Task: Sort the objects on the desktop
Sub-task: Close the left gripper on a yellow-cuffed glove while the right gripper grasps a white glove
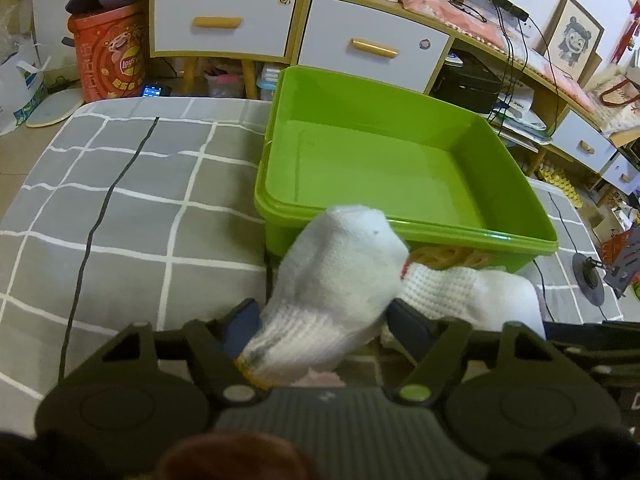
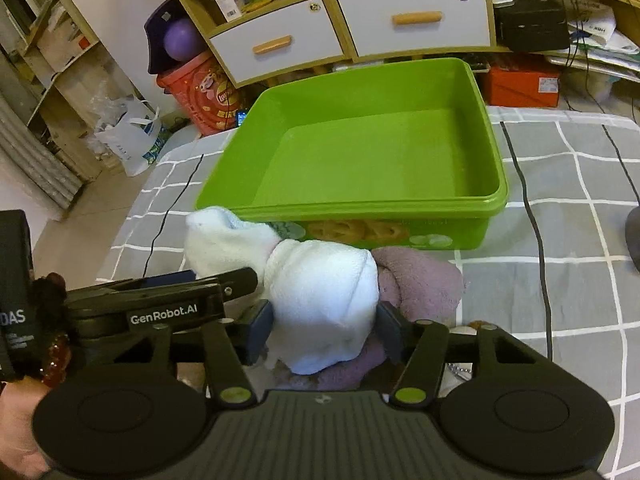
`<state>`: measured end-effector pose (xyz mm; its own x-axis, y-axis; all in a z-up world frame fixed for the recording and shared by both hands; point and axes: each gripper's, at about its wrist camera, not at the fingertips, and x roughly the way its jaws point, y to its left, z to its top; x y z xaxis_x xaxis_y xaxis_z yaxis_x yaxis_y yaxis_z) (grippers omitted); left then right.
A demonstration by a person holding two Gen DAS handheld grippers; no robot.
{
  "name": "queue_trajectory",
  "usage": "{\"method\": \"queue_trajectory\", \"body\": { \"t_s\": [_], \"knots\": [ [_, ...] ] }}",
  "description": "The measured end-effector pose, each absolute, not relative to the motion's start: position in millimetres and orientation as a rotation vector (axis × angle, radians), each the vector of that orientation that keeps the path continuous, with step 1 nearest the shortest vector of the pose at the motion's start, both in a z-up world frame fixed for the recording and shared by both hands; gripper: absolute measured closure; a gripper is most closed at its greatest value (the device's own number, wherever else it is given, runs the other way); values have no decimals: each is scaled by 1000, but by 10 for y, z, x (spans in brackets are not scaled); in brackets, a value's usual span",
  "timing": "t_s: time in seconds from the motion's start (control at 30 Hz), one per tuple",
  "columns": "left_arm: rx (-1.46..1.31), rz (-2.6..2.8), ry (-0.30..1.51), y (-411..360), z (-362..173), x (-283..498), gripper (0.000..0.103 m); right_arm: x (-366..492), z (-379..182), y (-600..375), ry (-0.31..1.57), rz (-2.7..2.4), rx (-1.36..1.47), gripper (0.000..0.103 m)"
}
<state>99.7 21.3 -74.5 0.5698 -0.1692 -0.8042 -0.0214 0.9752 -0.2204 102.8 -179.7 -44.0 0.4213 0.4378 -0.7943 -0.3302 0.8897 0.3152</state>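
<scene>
A green plastic bin stands empty on the grey checked cloth, also in the right wrist view. My left gripper is shut on a white sock, held just before the bin's near wall. My right gripper is shut on a white rolled towel, which rests on a purple fluffy cloth. The towel also shows in the left wrist view. The left gripper body and its sock sit to the left in the right wrist view.
A black cable runs across the cloth left of the bin; another cable runs to its right. A cabinet with white drawers stands behind. A red snack tub and bags sit on the floor.
</scene>
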Motion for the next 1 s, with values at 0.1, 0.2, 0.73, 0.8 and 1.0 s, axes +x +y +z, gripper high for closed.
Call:
{"method": "queue_trajectory", "body": {
  "t_s": [0.1, 0.2, 0.73, 0.8, 1.0],
  "knots": [
    [-223, -90, 962, 217, -728, 986, 40, 1022, -423, -1792, 1023, 476, 122, 48],
    [-241, -91, 964, 240, -704, 978, 47, 1022, -404, -1799, 1017, 470, 132, 51],
    [-291, -90, 966, 293, -500, 854, 63, 894, -182, -1795, 975, 454, 113, 57],
    [-295, -91, 962, 296, -461, 831, 65, 874, -143, -1798, 966, 452, 113, 57],
    [-290, -86, 954, 301, -395, 775, 65, 828, -86, -1825, 957, 446, 119, 57]
  ]
}}
